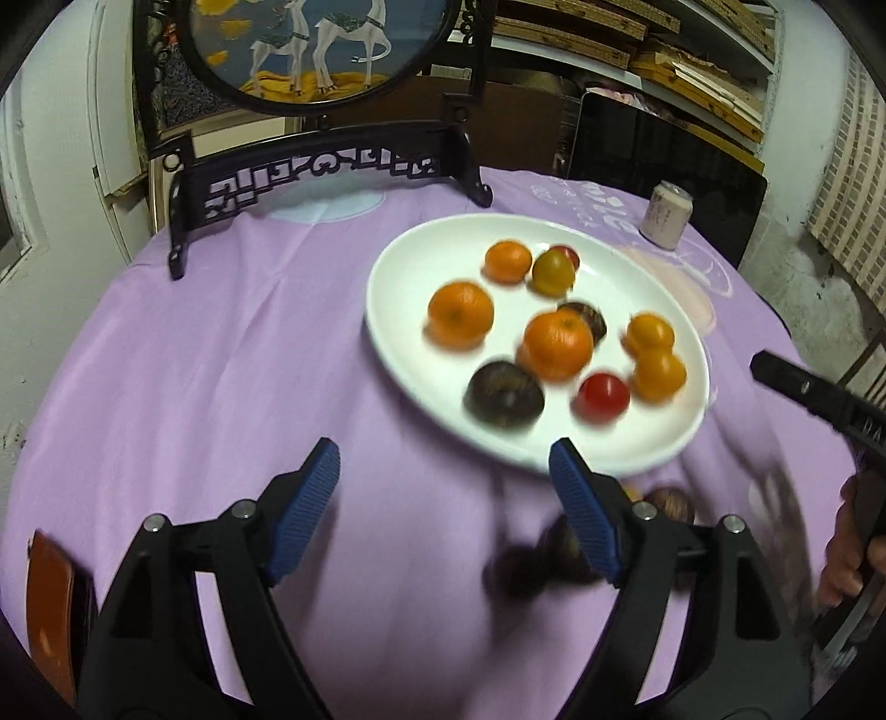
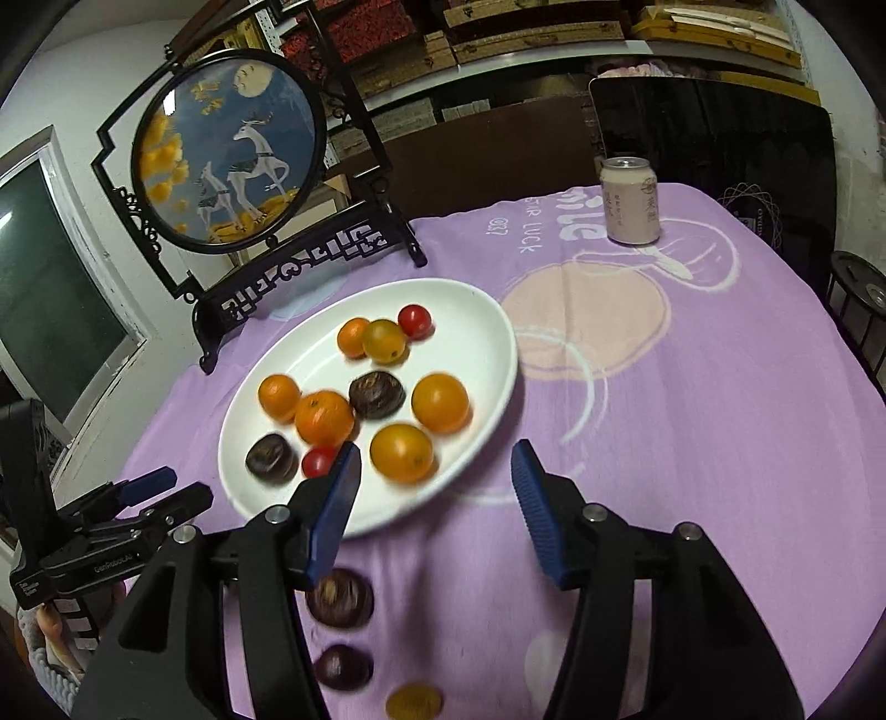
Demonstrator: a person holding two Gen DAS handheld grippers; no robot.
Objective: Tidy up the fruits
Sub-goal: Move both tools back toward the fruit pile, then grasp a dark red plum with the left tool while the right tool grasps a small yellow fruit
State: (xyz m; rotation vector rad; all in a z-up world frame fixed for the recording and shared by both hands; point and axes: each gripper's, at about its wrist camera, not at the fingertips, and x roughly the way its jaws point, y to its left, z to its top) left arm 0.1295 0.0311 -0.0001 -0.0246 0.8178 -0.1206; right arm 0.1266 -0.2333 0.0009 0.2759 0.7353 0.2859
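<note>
Both grippers, left (image 1: 443, 482) and right (image 2: 437, 482), hover spread and empty near the plate (image 2: 476, 310) of fruit on the worktop. Three loose fruits (image 2: 339, 598) lie below; round, they may roll off if nudged.

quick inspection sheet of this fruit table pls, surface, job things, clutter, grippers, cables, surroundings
surface: purple tablecloth with pale printed shapes and lettering, lying flat.
job's things: white plate holding oranges, yellow, red and dark brown fruits; two dark fruits and a yellow fruit lie on the cloth off the plate, nearer the camera.
clutter: pale drink can upright at the far side; framed deer screen on a black stand behind the plate.
grippers: left gripper open, empty; right gripper open, empty, its left finger over the plate's near rim.
cables: nothing seen.
surroundings: shelves of boxes behind; window at left.
</note>
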